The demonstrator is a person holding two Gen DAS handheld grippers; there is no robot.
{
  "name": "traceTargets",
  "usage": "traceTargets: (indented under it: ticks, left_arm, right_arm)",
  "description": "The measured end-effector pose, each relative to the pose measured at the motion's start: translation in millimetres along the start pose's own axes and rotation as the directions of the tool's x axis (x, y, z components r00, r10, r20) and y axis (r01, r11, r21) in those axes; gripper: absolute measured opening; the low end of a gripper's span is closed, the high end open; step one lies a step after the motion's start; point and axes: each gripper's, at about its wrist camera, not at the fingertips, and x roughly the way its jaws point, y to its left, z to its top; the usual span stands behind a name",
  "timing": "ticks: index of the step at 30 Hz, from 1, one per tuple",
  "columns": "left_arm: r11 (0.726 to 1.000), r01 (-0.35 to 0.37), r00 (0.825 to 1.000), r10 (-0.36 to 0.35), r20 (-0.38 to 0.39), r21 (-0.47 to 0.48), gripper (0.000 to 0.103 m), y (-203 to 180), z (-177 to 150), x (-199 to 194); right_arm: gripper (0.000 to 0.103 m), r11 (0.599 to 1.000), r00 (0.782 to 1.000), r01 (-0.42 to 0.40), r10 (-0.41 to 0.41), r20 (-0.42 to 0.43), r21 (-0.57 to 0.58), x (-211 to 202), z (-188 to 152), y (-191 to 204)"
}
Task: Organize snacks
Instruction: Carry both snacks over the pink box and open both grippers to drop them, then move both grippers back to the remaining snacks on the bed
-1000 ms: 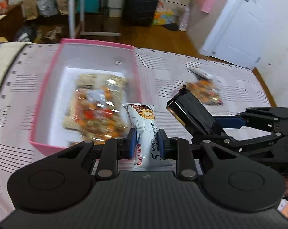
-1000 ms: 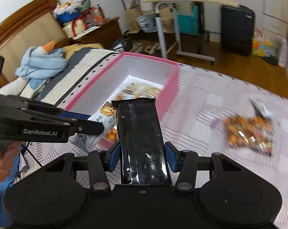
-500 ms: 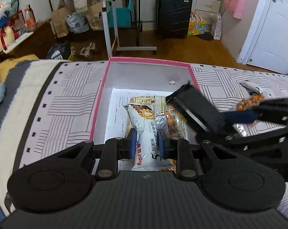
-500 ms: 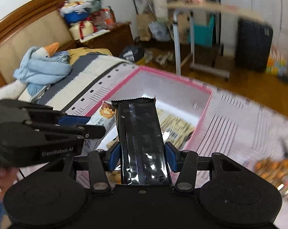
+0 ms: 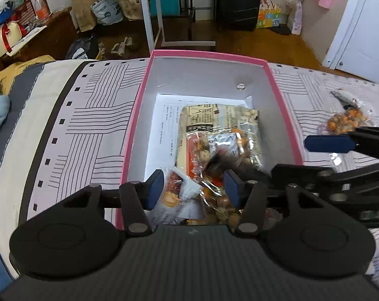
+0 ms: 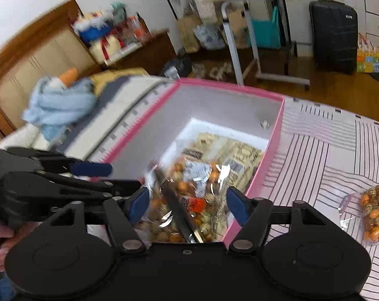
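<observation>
Off to the right on the bed, the nut bag (image 6: pixel 374 215) lies outside the pink box (image 6: pixel 252 188), nearer the right hand-held gripper (image 6: pixel 185 204); both it and the left hand-held gripper (image 5: pixel 193 188) are spread apart, holding nothing.

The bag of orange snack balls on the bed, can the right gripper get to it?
Probably yes. The right gripper is open and holds nothing, and the bag of snack balls lies in the open on the bedspread, right of the pink box, with nothing between.
</observation>
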Motion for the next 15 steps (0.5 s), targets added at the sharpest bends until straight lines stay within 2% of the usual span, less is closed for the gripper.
traceTargets:
  ticks: [3, 7, 11, 15]
  left_arm:
    - [1.000, 0.028, 1.000, -0.028, 0.007, -0.013, 0.052, -4, 1, -14]
    - [0.998, 0.055, 0.997, -0.056, 0.053, 0.008, 0.053, -17, 1, -40]
    - [0.994, 0.103, 0.990, -0.105, 0.092, 0.029, 0.054, -35, 0, -63]
    - [0.986, 0.158, 0.980, -0.163, 0.118, 0.049, 0.054, -61, -2, -74]
  right_arm:
    - [0.075, 1.000, 0.999, -0.004, 0.004, 0.048, -0.009, -30, 0, -3]
    - [0.076, 0.999, 0.996, 0.017, -0.014, 0.090, -0.038, -72, -4, -8]
    - [0.076, 0.992, 0.985, 0.099, -0.087, 0.150, -0.074, -113, -16, -19]
    - [0.076, 0.972, 0.960, 0.204, -0.175, 0.220, -0.117, -150, -35, -37]
